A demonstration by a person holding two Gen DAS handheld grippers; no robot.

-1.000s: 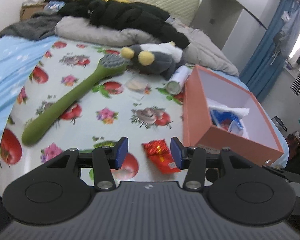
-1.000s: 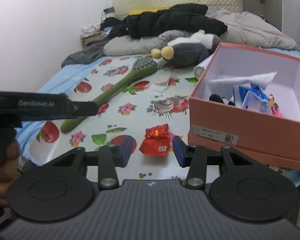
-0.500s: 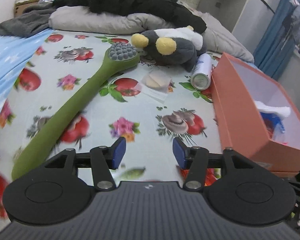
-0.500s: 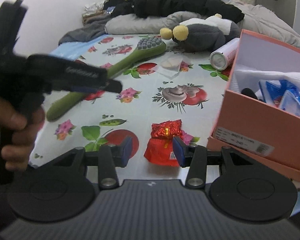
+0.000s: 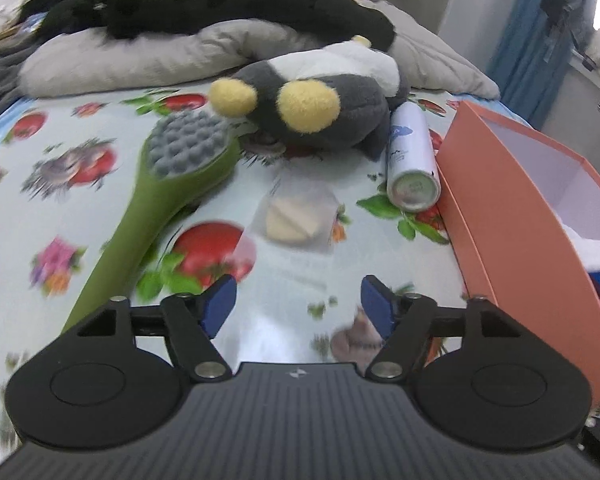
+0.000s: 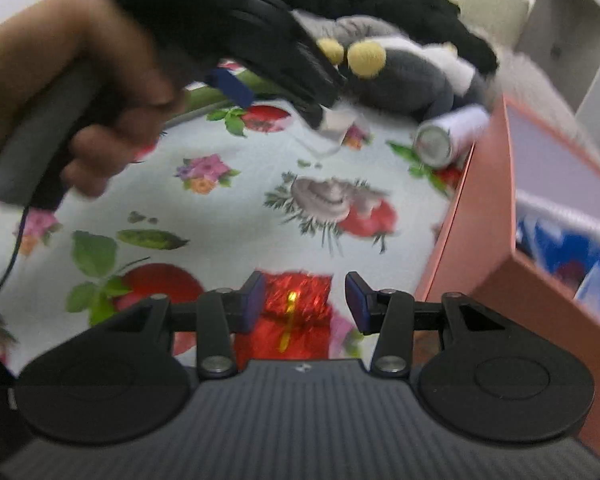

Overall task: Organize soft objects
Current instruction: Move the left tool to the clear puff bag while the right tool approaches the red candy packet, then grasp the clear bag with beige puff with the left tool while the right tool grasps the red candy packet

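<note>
A grey and white plush toy (image 5: pixel 320 108) with yellow pompoms lies at the far side of the flowered sheet (image 5: pixel 60 168). In front of it sits a clear packet with a beige sponge (image 5: pixel 296 216). My left gripper (image 5: pixel 298 306) hovers just short of that packet, its jaws opening with nothing between them. A red foil packet (image 6: pixel 296 308) lies on the sheet under my right gripper (image 6: pixel 305 302), between its open blue pads; neither pad visibly presses on it. The plush toy (image 6: pixel 396 76) also shows in the right wrist view, behind a hand (image 6: pixel 60 80) holding the left gripper.
A long green brush (image 5: pixel 168 184) lies left of the plush. A white spray can (image 5: pixel 410 160) rests against an orange box (image 5: pixel 500 208) with white cloth and blue items inside. Grey bedding (image 5: pixel 120 60) and black clothes (image 5: pixel 204 4) are piled at the back.
My left gripper has moved forward over the sheet to the sponge packet and its jaws have widened. The right gripper has sunk closer to the red packet, and the left hand has come into its view.
</note>
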